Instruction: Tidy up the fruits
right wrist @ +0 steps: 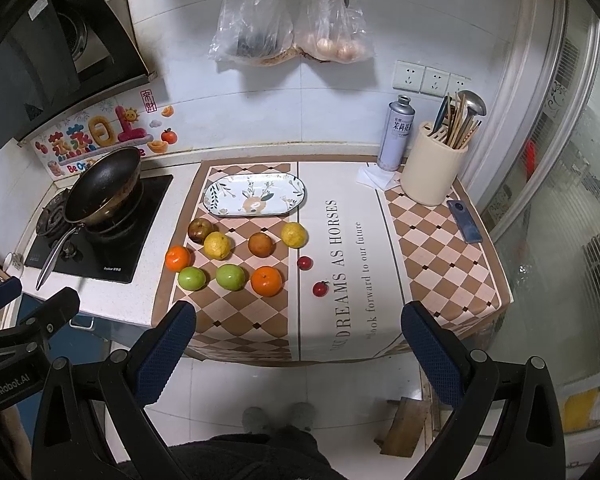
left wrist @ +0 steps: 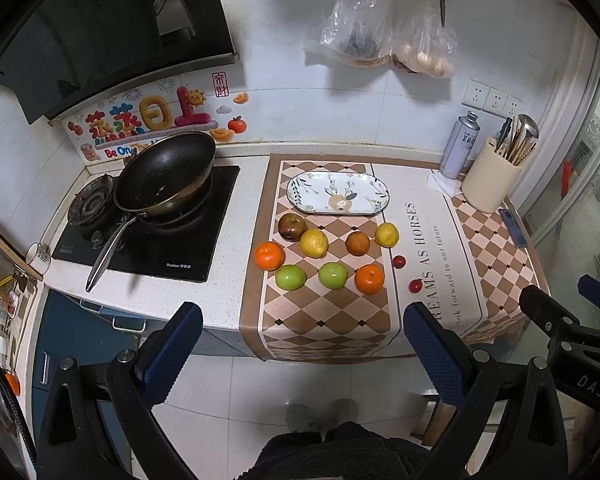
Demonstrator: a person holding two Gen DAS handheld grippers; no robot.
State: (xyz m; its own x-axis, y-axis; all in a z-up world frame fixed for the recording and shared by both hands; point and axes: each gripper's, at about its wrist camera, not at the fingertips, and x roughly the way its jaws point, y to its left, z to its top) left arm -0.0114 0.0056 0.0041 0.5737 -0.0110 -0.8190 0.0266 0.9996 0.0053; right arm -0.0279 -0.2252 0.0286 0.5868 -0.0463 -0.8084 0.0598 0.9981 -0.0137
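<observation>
orange, green, yellow fruits (right wrist: 228, 258) loose on checked mat (right wrist: 236, 320) — both grippers spread, empty.

Both wrist views look down from well back at the same fruit-strewn counter mat (left wrist: 324, 312), side by side.

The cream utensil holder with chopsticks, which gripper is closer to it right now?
Right. The right gripper hangs off the counter's front edge, roughly opposite the mat lettering, with the cream utensil holder ahead to its right. The left gripper sits farther left, facing the fruit.
</observation>
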